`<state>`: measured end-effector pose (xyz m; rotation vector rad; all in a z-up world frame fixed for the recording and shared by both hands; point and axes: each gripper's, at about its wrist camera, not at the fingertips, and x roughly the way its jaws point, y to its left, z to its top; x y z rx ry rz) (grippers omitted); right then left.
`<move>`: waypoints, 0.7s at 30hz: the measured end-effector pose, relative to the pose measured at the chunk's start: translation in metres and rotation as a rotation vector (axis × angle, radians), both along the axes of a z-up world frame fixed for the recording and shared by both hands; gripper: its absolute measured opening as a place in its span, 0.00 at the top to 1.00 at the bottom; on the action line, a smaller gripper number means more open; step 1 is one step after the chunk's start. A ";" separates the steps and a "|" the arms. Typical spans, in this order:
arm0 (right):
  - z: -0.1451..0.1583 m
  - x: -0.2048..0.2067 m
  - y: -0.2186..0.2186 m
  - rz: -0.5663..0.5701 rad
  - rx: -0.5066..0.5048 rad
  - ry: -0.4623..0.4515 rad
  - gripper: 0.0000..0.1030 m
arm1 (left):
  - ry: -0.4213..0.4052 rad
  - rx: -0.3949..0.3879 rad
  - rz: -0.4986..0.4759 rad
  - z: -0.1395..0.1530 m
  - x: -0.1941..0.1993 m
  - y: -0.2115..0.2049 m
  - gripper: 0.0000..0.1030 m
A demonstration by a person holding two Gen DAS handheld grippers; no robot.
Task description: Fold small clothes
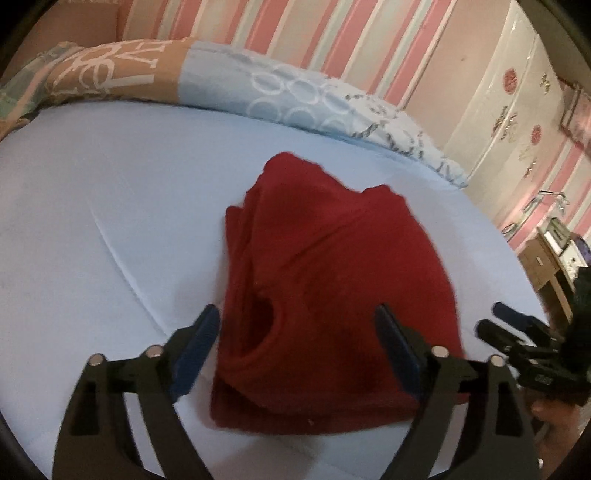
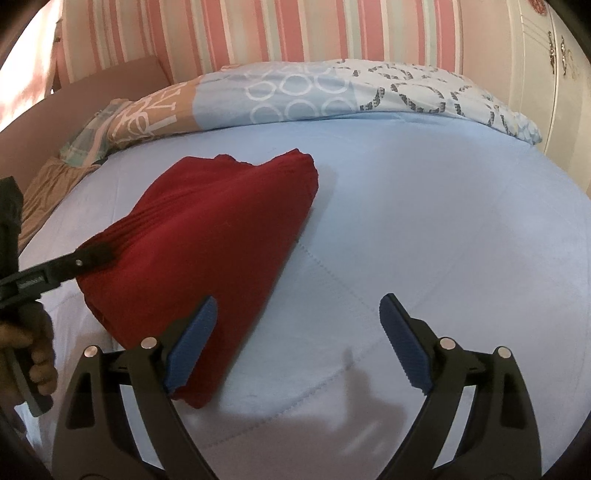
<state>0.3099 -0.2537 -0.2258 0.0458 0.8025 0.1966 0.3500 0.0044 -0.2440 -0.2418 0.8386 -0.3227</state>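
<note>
A dark red knit garment (image 1: 325, 280) lies folded in several layers on the light blue bed sheet (image 1: 110, 221). My left gripper (image 1: 297, 321) is open, its blue-padded fingers spread over the garment's near end, holding nothing. In the right wrist view the garment (image 2: 207, 240) lies to the left, and my right gripper (image 2: 298, 314) is open and empty over bare sheet (image 2: 424, 229), its left finger (image 2: 192, 343) overlapping the garment's near edge. The left gripper's finger (image 2: 88, 256) shows at the garment's left side. The right gripper shows in the left wrist view (image 1: 517, 332) at right.
A patterned quilt (image 1: 221, 81) lies rolled along the far side of the bed, also in the right wrist view (image 2: 314, 88). Behind it is a pink striped wall (image 1: 295, 33). A white wardrobe (image 1: 517, 96) and a wooden stand (image 1: 546, 258) stand to the right of the bed.
</note>
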 end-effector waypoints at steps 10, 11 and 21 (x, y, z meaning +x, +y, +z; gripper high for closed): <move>-0.009 0.005 0.008 0.012 0.027 0.035 0.11 | 0.112 0.055 0.051 -0.034 0.004 0.002 0.06; -0.012 0.006 0.009 0.013 0.044 0.045 0.11 | 0.115 0.056 0.049 -0.036 0.003 0.000 0.06; -0.032 0.029 0.004 -0.066 0.243 0.107 0.07 | 0.074 0.109 0.038 -0.043 -0.006 -0.014 0.19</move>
